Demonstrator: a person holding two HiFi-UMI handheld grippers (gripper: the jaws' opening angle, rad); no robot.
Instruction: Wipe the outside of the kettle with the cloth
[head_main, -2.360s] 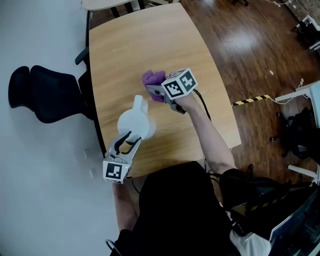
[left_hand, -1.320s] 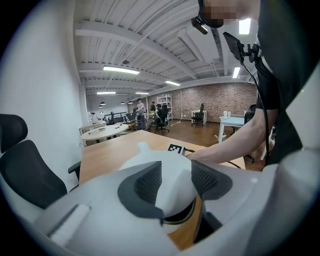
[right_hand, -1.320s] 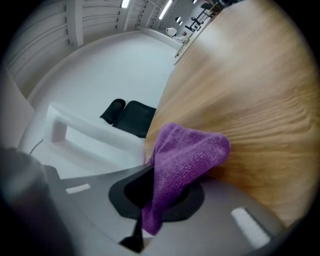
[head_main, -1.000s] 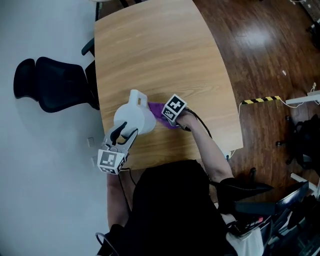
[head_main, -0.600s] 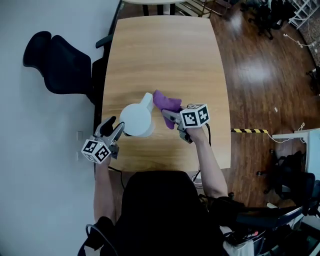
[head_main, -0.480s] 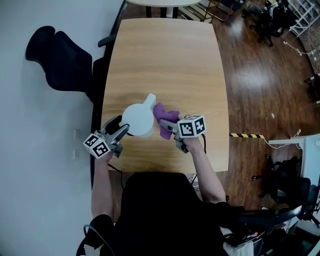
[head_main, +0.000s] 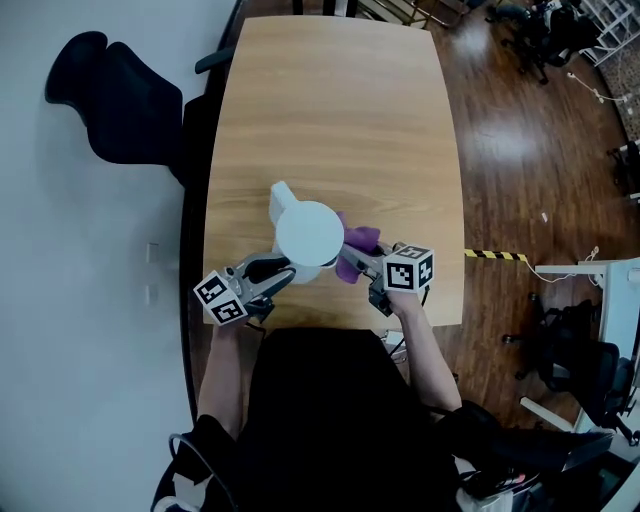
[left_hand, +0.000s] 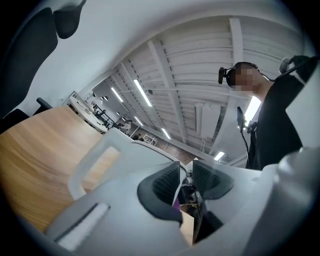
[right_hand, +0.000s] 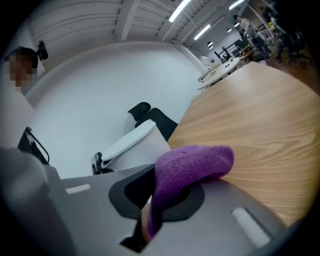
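The white kettle (head_main: 310, 233) is near the table's front edge, its handle (head_main: 281, 194) pointing to the far left. My left gripper (head_main: 283, 269) reaches it from the near left. Its jaws have just been closing and are shut on the kettle's thin white edge (left_hand: 181, 176), the handle loop (left_hand: 92, 167) ahead to the left. My right gripper (head_main: 362, 264) is shut on the purple cloth (head_main: 358, 241), which lies against the kettle's right side. In the right gripper view the cloth (right_hand: 192, 167) bulges out of the jaws, with the kettle (right_hand: 142, 145) and the left gripper (right_hand: 97, 161) beyond it.
The wooden table (head_main: 330, 120) stretches away beyond the kettle. A black office chair (head_main: 110, 95) stands at its left side. Yellow-black tape (head_main: 490, 254) marks the wood floor to the right. The person's body is close to the table's near edge.
The kettle has turned so its handle now points far left. My left gripper swung from its left side to its near side. The right gripper and cloth moved in against the kettle's right side.
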